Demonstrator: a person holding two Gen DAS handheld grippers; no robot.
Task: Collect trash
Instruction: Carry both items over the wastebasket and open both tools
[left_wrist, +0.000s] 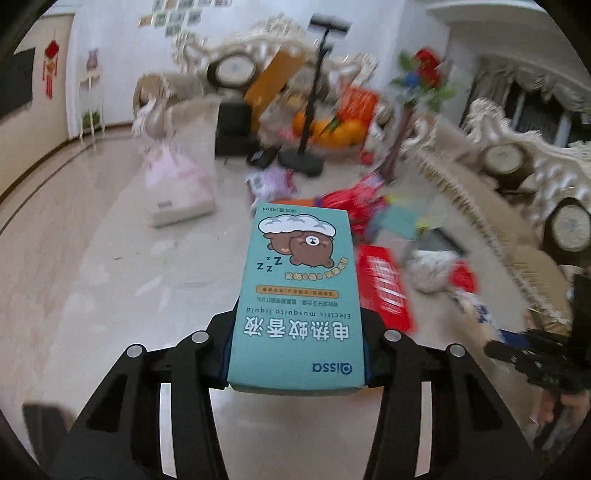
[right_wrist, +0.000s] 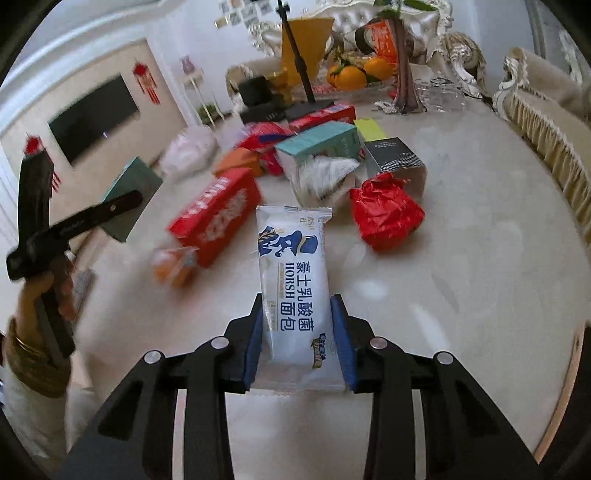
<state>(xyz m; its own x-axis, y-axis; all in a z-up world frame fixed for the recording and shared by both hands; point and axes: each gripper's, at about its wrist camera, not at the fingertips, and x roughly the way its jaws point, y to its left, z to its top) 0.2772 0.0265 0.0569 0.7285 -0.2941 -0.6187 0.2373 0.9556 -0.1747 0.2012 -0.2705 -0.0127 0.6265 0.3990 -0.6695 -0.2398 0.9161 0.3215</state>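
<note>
Left gripper (left_wrist: 295, 354): closed on the teal mosquito-liquid box (left_wrist: 295, 291), which is clamped at its near end between the two pads and is carried clear of the worktop (left_wrist: 92, 277).
Right gripper (right_wrist: 299, 339): closed on the white bread wrapper (right_wrist: 295, 280); the blue pads (right_wrist: 341, 343) are pressed against both sides of its near end, and the rest of the packet is held out ahead.
Near clutter: in the right wrist view a red carton (right_wrist: 216, 218) is seen lying just left of the wrapper, with a small orange packet (right_wrist: 173, 266) blurred beside it and a crumpled red foil bag (right_wrist: 386, 210) to the right.
Further clutter: a crumpled white bag (right_wrist: 325, 173), another teal box (right_wrist: 317, 142) and a dark patterned box (right_wrist: 397, 157) are left behind these, close together.
Far end: a bowl of oranges (right_wrist: 356, 74) and a black stand (right_wrist: 306, 99) are seen at the back edge.
Step in hand: two pieces are judged to be picked up and in transit; most of the trash is not yet collected.
Next move: no bin or bag for the trash can be identified with certainty, so a drop-off place must be found first; both loads are then to be released there before the red carton is approached.
</note>
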